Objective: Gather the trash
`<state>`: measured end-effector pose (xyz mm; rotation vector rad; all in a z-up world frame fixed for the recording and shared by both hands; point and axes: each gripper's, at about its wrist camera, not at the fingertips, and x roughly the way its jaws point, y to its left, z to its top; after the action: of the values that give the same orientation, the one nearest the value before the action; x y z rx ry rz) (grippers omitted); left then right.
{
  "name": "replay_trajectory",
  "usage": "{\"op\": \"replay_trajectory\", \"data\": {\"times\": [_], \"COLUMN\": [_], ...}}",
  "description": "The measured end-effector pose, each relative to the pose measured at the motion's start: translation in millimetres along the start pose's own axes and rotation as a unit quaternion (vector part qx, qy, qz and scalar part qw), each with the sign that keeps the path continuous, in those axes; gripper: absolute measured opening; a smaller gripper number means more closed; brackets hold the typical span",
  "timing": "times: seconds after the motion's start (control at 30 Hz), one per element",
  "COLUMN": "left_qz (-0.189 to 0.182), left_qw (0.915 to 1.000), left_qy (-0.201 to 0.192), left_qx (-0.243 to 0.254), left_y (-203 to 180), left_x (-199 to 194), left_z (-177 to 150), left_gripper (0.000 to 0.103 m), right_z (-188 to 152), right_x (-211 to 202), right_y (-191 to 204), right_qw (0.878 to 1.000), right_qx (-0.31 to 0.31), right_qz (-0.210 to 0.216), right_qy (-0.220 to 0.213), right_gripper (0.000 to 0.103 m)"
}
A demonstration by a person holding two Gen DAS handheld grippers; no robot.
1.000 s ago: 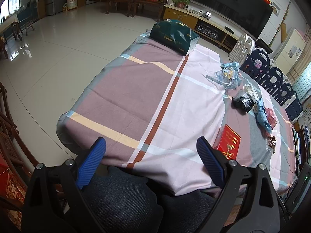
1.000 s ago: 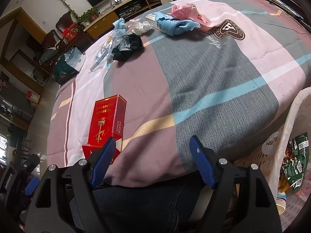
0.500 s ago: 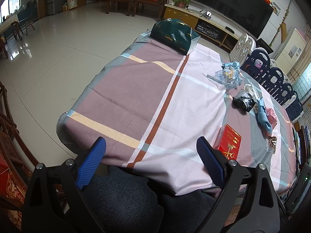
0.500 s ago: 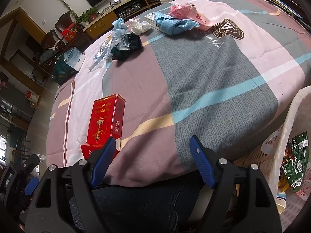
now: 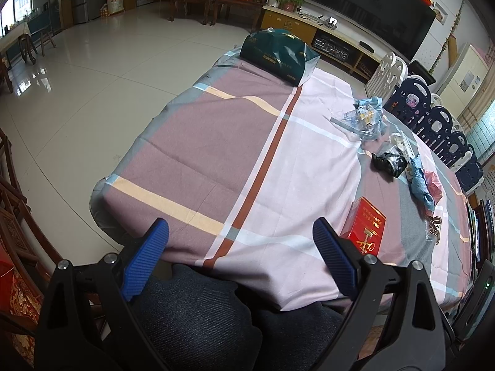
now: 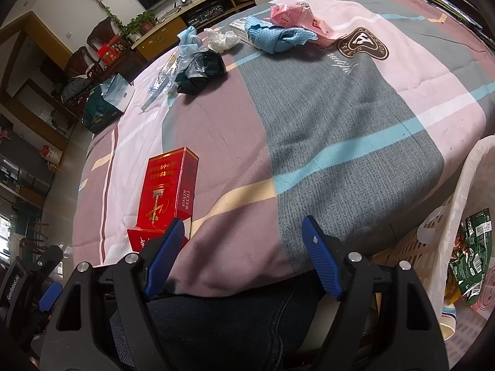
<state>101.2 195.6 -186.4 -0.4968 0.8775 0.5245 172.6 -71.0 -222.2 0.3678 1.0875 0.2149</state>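
Observation:
A red cigarette carton lies near the table's front edge; it also shows in the left wrist view. Farther back lie a black crumpled bag, clear plastic wrappers, a white tissue, a blue cloth and a pink packet. My right gripper is open and empty at the table's front edge, its left finger just in front of the carton. My left gripper is open and empty above the front edge, left of the carton.
A white basket lined with a bag holding wrappers stands at the right beside the table. A dark green gift bag sits at the table's far end. Plastic chairs line the far side. My legs are below the grippers.
Both grippers have shifted slightly; the carton appears a little closer in the right wrist view. Nothing on the table has moved.

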Motion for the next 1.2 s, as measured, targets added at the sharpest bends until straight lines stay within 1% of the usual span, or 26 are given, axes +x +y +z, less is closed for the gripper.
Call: {"op": "replay_trajectory", "data": {"times": [0.43,1.2], "left_qz": [0.002,0.005], "left_qw": [1.0000,1.0000], "left_qy": [0.004,0.007], "left_qx": [-0.001,-0.003], "left_y": [6.6,6.4], "left_x": [2.9,3.7], "left_z": [-5.5,-3.9], "left_gripper": [0.094,0.094], "right_z": [-2.8,-3.6], "right_x": [2.9,7.2], "right_y": [1.3,2.7], "right_qw": [1.000,1.000], "right_qx": [0.000,-0.004], "right_qz": [-0.002,-0.006], "right_qy": [0.006,0.011], "right_gripper": [0.077,0.077]}}
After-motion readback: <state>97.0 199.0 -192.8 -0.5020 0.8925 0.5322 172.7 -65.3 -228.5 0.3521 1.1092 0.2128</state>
